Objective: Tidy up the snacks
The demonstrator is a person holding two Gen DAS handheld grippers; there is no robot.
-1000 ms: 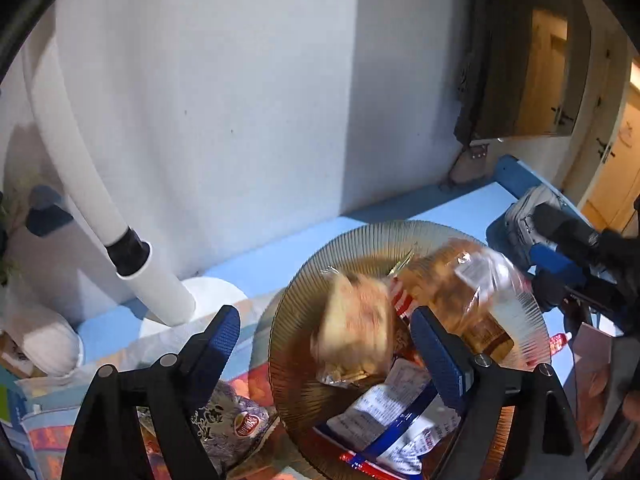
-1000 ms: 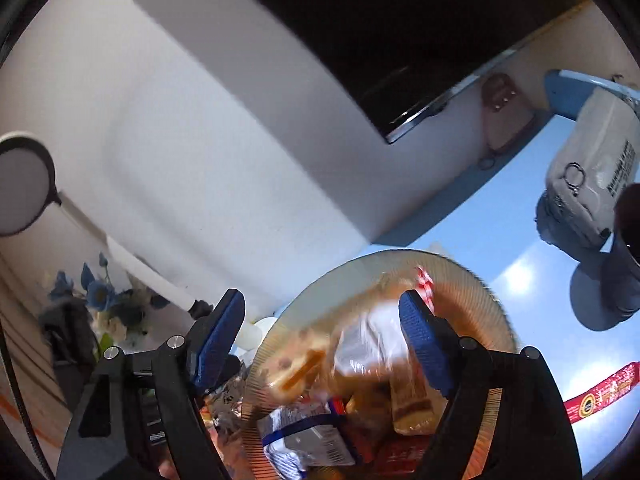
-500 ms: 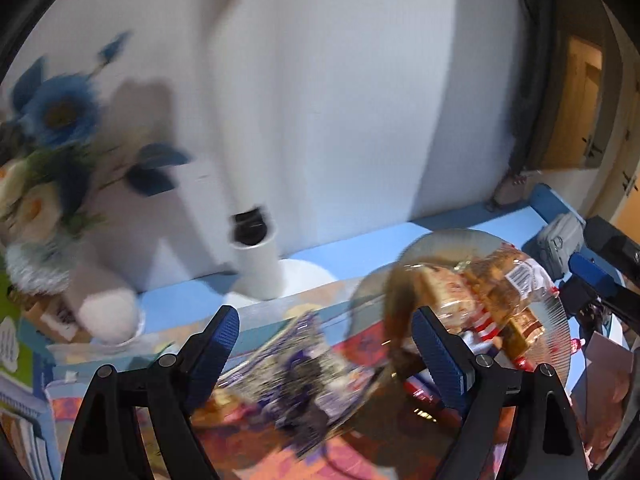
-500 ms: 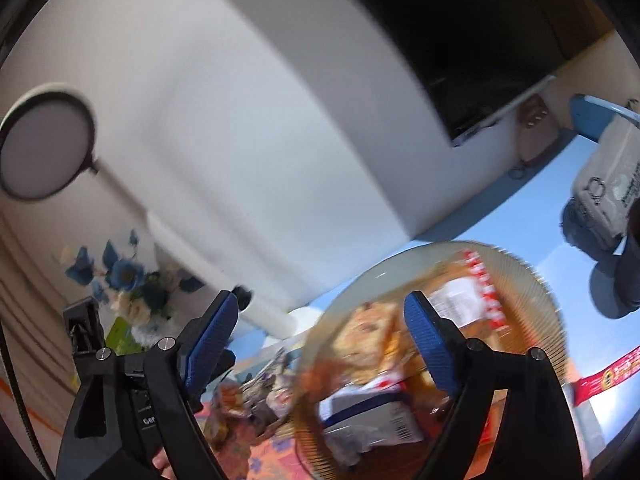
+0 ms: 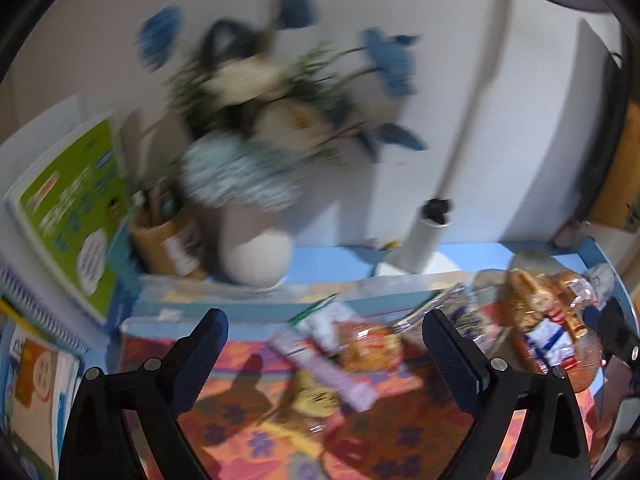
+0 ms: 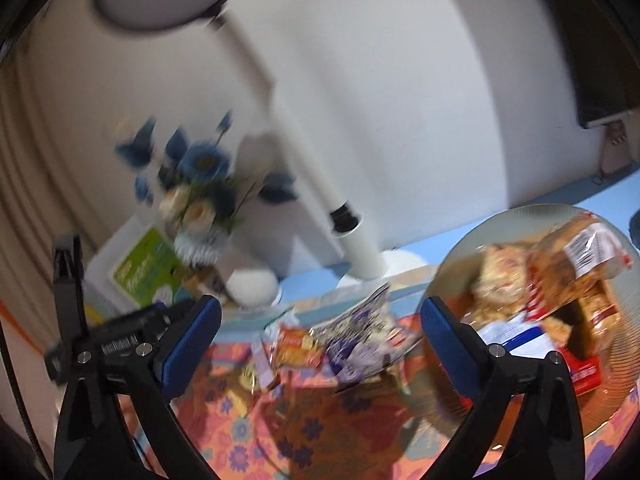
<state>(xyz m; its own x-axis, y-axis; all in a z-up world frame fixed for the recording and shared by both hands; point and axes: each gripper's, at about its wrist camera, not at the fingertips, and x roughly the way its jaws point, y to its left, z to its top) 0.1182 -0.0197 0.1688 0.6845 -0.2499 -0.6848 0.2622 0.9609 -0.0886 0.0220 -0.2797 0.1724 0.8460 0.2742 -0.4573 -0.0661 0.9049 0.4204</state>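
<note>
Several loose snack packets [image 5: 344,356] lie on an orange flowered mat [image 5: 256,440], also in the right wrist view [image 6: 320,344]. A ribbed amber glass plate [image 6: 612,400] at the right holds wrapped breads and packets [image 6: 572,264]; it shows at the far right of the left wrist view [image 5: 588,376]. My left gripper [image 5: 324,348] is open and empty above the mat, over the loose packets. My right gripper [image 6: 320,336] is open and empty, above the packets, left of the plate. Both views are motion-blurred.
A white vase of blue and cream flowers [image 5: 256,248] stands at the back by the wall. A white lamp post [image 5: 424,240] stands right of it. Books with a green cover [image 5: 68,208] lean at the left. The other gripper's body [image 6: 104,344] shows at left.
Both grippers have swung left, away from the plate, toward the loose packets on the mat. The vase and books have come into view. Both stay open and empty.
</note>
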